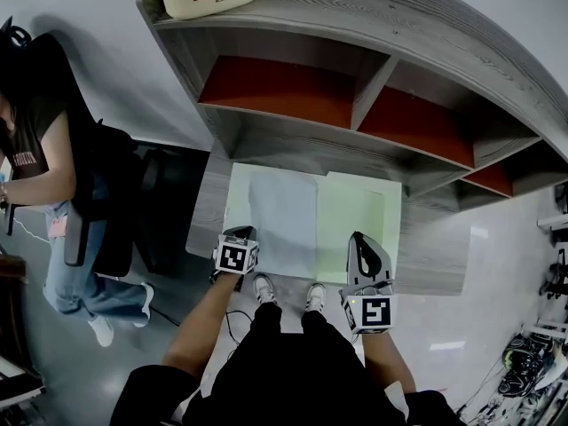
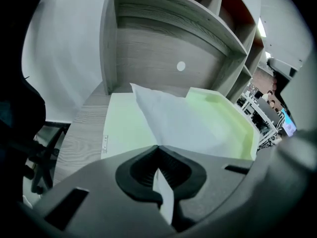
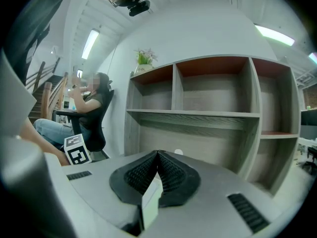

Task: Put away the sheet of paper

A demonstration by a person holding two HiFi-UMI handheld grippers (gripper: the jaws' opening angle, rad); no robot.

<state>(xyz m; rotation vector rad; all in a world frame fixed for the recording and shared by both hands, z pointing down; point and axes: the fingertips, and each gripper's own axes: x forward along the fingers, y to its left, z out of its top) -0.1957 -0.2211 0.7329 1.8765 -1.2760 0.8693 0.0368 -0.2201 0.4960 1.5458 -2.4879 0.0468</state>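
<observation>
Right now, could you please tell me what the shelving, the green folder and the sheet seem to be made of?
Shelving: probably wood-look laminate, matte grey with a straight printed-looking grain, and red back panels.
Green folder: looks like thin plastic, pale and smooth, possibly coated card.
Sheet: plain white paper, matte; it bends softly where it is lifted.

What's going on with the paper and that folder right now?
A person works two hand-held tongs over an open green folder on the desk. The left tongs are shut on the near edge of the sheet of paper, which lies over the folder's left half. The right tongs are shut on a pale green edge, apparently the folder's right half. The sheet isn't put away yet.
</observation>
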